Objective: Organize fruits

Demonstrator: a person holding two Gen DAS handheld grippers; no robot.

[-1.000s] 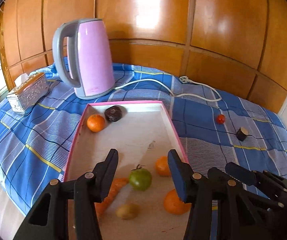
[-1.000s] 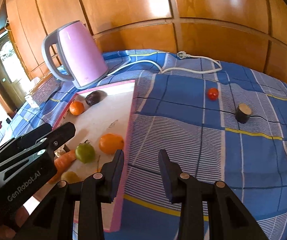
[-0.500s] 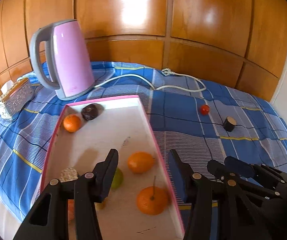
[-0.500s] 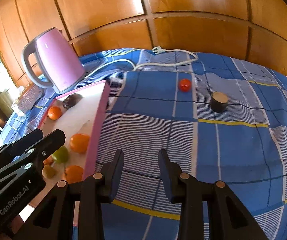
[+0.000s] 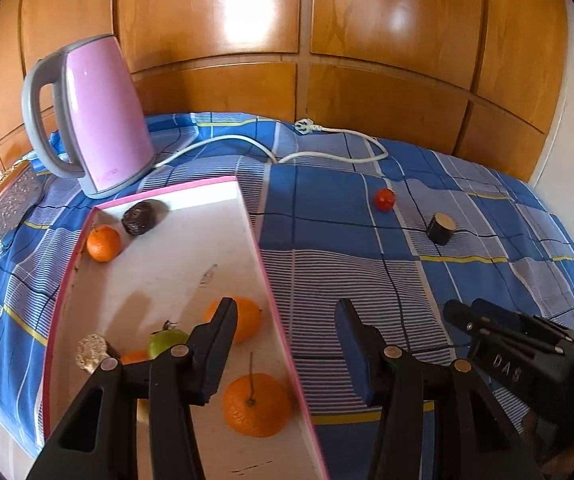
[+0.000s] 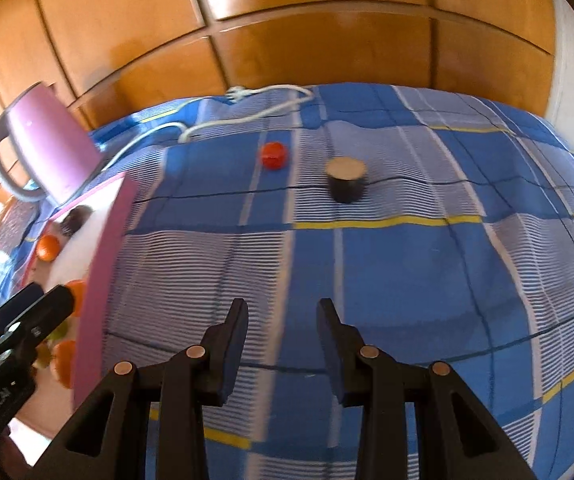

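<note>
A pink-rimmed white tray (image 5: 261, 264) lies on the blue checked cloth and holds several oranges (image 5: 255, 404), a green fruit (image 5: 167, 340), a dark fruit (image 5: 138, 217) and a carrot partly hidden by my fingers. A small red fruit (image 5: 384, 199) (image 6: 274, 155) and a dark round piece with a tan top (image 5: 440, 228) (image 6: 346, 179) lie on the cloth right of the tray. My left gripper (image 5: 285, 320) is open and empty over the tray's right rim. My right gripper (image 6: 281, 320) is open and empty above bare cloth, short of the red fruit.
A pink electric kettle (image 5: 99, 120) stands behind the tray, its white cord (image 5: 327, 152) trailing across the cloth. A silver patterned box (image 5: 11, 204) sits at the far left. Wooden panels back the bed. The tray's pink side wall (image 6: 105, 264) is left of the right gripper.
Both grippers have swung to the right, away from the tray middle toward the cloth. The red fruit and dark piece now sit closer in the right wrist view. Both grippers stay open.
</note>
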